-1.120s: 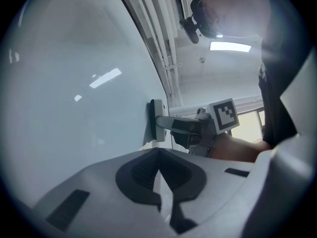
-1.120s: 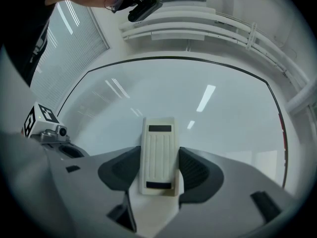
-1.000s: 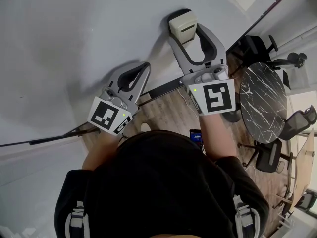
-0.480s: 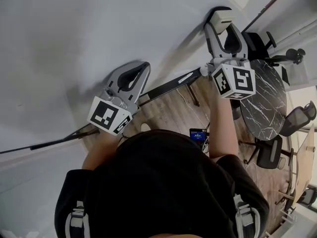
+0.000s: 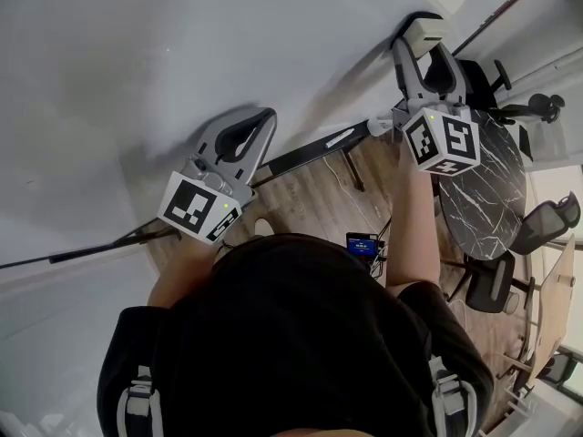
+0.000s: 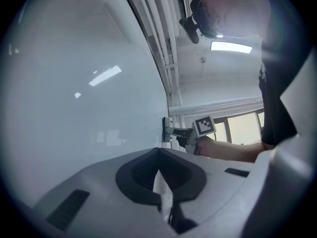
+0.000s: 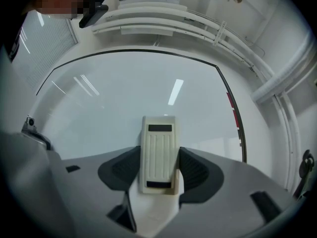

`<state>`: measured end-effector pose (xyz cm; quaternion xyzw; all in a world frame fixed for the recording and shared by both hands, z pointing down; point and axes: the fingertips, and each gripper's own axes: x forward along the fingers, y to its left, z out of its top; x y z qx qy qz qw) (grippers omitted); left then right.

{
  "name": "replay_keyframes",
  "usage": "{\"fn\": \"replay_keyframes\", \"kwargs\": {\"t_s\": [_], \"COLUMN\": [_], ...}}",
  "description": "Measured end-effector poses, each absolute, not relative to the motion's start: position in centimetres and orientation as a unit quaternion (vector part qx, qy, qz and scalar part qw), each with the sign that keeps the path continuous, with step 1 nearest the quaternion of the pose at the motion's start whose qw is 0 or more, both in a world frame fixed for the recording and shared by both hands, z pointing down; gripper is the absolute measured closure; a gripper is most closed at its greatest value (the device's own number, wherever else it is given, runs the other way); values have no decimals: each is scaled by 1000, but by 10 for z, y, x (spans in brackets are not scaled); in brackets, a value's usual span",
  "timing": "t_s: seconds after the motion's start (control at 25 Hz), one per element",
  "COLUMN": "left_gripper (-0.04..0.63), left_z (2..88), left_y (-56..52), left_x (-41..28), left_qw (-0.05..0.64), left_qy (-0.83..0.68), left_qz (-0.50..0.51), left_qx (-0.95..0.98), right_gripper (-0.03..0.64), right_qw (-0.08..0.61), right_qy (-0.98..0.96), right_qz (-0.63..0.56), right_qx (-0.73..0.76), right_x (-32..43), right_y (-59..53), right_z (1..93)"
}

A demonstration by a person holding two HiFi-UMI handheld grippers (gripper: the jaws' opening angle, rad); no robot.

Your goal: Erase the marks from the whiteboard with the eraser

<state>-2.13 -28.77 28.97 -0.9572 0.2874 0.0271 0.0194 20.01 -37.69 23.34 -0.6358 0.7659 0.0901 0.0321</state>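
Right hand-held gripper (image 5: 424, 45): at 1 o'clock in my head view, jaws closed on the long sides of the eraser (image 7: 158, 150), which stands up between the pads.
Eraser position: its working face looks to be flat on the whiteboard (image 5: 182, 44), close to the board's dark frame at the 2 o'clock side.
Left hand-held gripper (image 5: 265, 122): at 10 o'clock, jaws brought together with nothing between them, hanging near the board, well apart from the eraser.
Marks: I see no clear ink on the board. A red streak runs along the frame at 3 o'clock in the right gripper view, and I cannot tell if it is ink or trim.
Risk, edge: with the eraser this near the frame, a stroke toward 2 o'clock could catch the rim or run off the board.
Risk, grip: I hold the eraser only by its narrow sides, so hard pressure or a fast reversal could twist it in the pads or pop it out.
Risk, tilt: if my wrist rolls, one edge would lift and any marks would smear rather than clear.
Risk, idle hand: the left gripper could knock the board if I lean in.
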Motion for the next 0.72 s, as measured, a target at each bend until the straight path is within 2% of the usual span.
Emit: {"fn": "replay_keyframes", "kwargs": {"t_s": [0.72], "left_gripper": [591], "left_z": [303], "left_y": [-232], "left_x": [-9], "left_qw": [27], "left_qy": [343], "left_qz": [10], "left_qx": [-939], "right_gripper": [373], "right_qw": [49], "right_qy": [846], "right_qz": [65], "right_qx": [-527], "right_x": [171], "right_y": [-286], "right_z": [263]}}
